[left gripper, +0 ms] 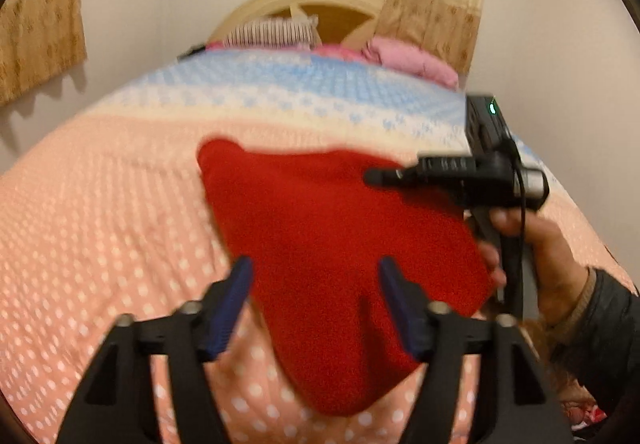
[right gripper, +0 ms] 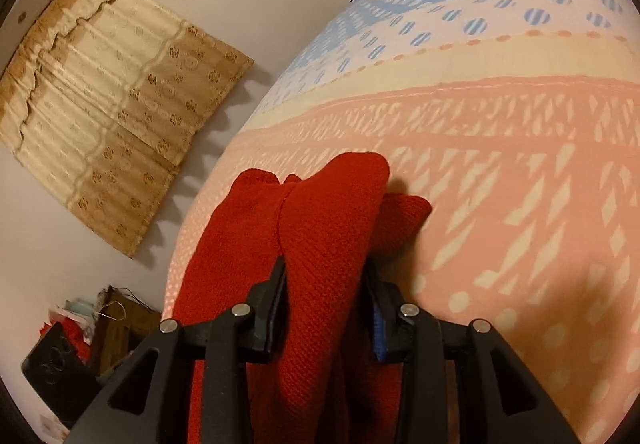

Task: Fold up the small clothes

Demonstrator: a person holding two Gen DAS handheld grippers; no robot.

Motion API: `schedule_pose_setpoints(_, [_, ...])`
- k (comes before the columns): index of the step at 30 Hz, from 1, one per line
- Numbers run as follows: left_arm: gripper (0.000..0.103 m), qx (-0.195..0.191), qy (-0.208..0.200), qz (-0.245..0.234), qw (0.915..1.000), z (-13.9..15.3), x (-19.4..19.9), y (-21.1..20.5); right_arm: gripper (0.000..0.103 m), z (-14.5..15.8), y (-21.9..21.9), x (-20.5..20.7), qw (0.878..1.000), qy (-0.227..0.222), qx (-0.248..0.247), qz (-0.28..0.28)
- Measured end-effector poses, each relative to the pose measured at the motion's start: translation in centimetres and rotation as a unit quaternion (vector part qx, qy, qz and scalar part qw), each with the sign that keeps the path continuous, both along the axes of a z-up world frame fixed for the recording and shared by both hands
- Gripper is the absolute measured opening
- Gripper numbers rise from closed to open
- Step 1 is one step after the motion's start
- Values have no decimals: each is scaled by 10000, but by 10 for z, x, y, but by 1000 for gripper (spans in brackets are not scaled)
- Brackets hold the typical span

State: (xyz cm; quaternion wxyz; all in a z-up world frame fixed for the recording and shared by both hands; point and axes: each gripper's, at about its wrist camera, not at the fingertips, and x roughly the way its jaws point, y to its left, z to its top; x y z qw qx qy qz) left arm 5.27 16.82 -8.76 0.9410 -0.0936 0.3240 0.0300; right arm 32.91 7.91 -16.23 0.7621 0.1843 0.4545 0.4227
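Observation:
A red knitted garment (left gripper: 336, 244) lies on the bed. In the left wrist view my left gripper (left gripper: 315, 263) is open, its blue-padded fingers (left gripper: 236, 296) standing wide on either side of the garment's near part without pressing it. In the same view a hand holds my right gripper (left gripper: 374, 177), which reaches in from the right over the garment's far edge. In the right wrist view the right gripper (right gripper: 325, 270) is shut on a thick bunched fold of the red garment (right gripper: 328, 220), which fills the gap between its pads and humps up in front of them.
The bed cover (left gripper: 100, 212) is pink with white dots and turns blue towards the headboard (left gripper: 304, 0). A striped pillow (left gripper: 268, 32) and a pink one (left gripper: 404, 56) lie at the head. Beige curtains (right gripper: 104, 96) hang on the wall. Clutter (right gripper: 80, 328) sits on the floor beside the bed.

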Motion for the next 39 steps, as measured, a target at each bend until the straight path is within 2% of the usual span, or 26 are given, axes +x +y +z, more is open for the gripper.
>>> schedule_pose_setpoints(2, [82, 190, -44, 186, 9996, 0, 4, 6, 37, 8, -5, -5, 9997, -199, -84, -140])
schedule_pose_setpoints(4, [82, 292, 127, 462, 9984, -9, 11, 18, 37, 24, -17, -15, 9973, -564, -118, -452])
schedule_pose_setpoints(6, [82, 332, 283, 664, 9968, -20, 15, 28, 37, 46, -26, -33, 9948, -909, 103, -450])
schedule_pose_setpoints(9, [86, -43, 450, 757, 9961, -37, 16, 42, 49, 70, -26, -64, 9902, -1355, 318, -68])
schedule_pose_setpoints(10, [88, -138, 446, 759, 9960, -40, 15, 44, 53, 70, -25, -71, 9899, -1380, 334, 50])
schedule_pose_setpoints(12, [92, -112, 442, 805, 9957, -43, 14, 44, 53, 62, -15, -79, 9910, -1241, 241, 438])
schedule_pose_setpoints(15, [98, 9, 476, 780, 9958, -50, 14, 39, 53, 29, -5, -79, 9937, -933, -382, 490])
schedule_pose_setpoints(16, [100, -33, 449, 801, 9958, -52, 14, 40, 53, 21, -5, -78, 9941, -879, -449, 450])
schedule_pose_setpoints(18, [100, -168, 452, 848, 9952, -54, 12, 44, 53, 18, -17, -76, 9962, -808, -86, 304])
schedule_pose_setpoints(20, [100, -131, 461, 914, 9947, -46, 11, 43, 53, 18, -23, -75, 9978, -641, 29, 194])
schedule_pose_setpoints(22, [100, -55, 400, 983, 9943, -35, 6, 38, 53, 28, -30, -84, 9971, -760, -10, -11])
schedule_pose_setpoints(26, [100, -109, 26, 894, 9959, -8, -2, 29, 53, 62, -38, -114, 9882, -1432, -166, -518])
schedule_pose_setpoints(30, [100, 209, -245, 799, 9963, 12, -8, 15, 58, 89, -51, -144, 9698, -2130, -500, -1077])
schedule_pose_setpoints(36, [100, 300, -390, 754, 9959, 25, -13, 11, 61, 116, -58, -163, 9542, -2588, -587, -1384])
schedule_pose_setpoints(39, [100, 300, -425, 757, 9958, 29, -14, 11, 63, 122, -61, -170, 9524, -2657, -597, -1371])
